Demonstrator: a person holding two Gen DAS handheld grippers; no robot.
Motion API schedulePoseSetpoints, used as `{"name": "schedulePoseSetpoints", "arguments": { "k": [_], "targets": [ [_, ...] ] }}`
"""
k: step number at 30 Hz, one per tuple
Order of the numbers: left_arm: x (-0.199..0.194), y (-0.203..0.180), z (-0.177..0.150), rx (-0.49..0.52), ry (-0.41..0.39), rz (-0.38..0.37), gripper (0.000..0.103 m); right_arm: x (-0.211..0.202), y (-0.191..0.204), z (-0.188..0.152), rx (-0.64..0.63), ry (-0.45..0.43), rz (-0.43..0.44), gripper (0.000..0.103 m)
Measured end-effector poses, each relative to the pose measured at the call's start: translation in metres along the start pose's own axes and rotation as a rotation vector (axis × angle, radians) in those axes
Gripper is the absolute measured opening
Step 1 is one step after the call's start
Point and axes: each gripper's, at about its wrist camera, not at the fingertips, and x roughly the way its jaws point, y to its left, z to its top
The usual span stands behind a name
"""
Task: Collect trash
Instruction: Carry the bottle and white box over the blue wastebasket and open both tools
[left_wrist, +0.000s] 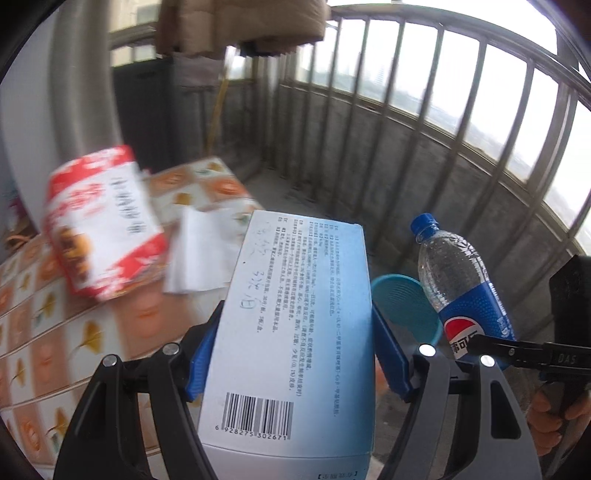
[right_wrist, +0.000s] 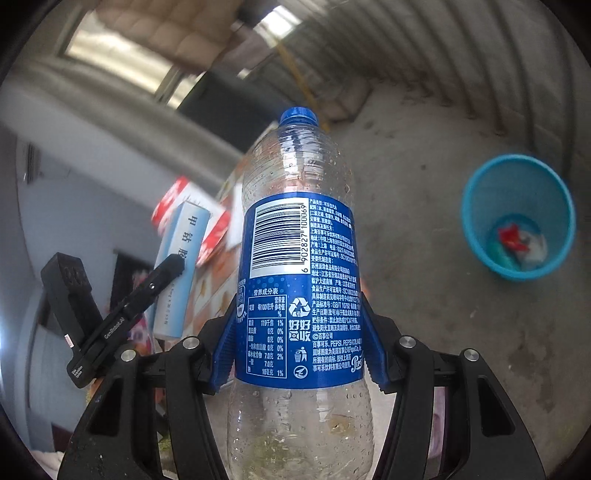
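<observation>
Blue bin (right_wrist: 517, 218): on the concrete floor, scraps inside, visible only from the right wrist.
Table (left_wrist: 74, 332): red-white packet (left_wrist: 99, 221) and paper lie on it.
Left gripper (left_wrist: 295, 332): clamps the pale box (left_wrist: 291, 325).
Right gripper (right_wrist: 299, 336): grips the empty bottle (right_wrist: 299, 258), angled downward.

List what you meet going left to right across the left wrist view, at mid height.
Red-and-white packet → white paper → pale blue box held in the left tongs → blue bin → Pepsi bottle.
</observation>
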Motion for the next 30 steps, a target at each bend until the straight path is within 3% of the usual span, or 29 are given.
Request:
{"name": "schedulePoseSetpoints", "arguments": {
  "k": [6, 13, 20, 25, 26, 27, 30],
  "targets": [
    [0.041, -0.039, 0.016, 0.048, 0.085, -0.096, 0.072, -0.018, -0.049, 0.004, 0.163, -0.066, -0.049, 0.055],
    [0.113, -0.088, 0.029, 0.096, 0.262, -0.195, 0.072, -0.033, -0.132, -0.01, 0.438, -0.127, -0.076, 0.055],
    [0.191, -0.14, 0.034, 0.146, 0.413, -0.206, 0.072, -0.016, -0.19, -0.008, 0.613, -0.107, -0.042, 0.056],
    [0.241, -0.186, 0.057, 0.185, 0.412, -0.2, 0.074, 0.003, -0.223, 0.021, 0.691, -0.121, -0.009, 0.06],
    [0.248, -0.192, 0.059, 0.192, 0.414, -0.215, 0.079, 0.008, -0.234, 0.028, 0.707, -0.136, -0.004, 0.074],
    [0.254, -0.196, 0.061, 0.196, 0.412, -0.228, 0.083, 0.012, -0.244, 0.032, 0.723, -0.156, -0.042, 0.08],
    [0.265, -0.202, 0.064, 0.165, 0.388, -0.233, 0.084, 0.024, -0.262, 0.033, 0.745, -0.154, -0.134, 0.08]
  ]
}}
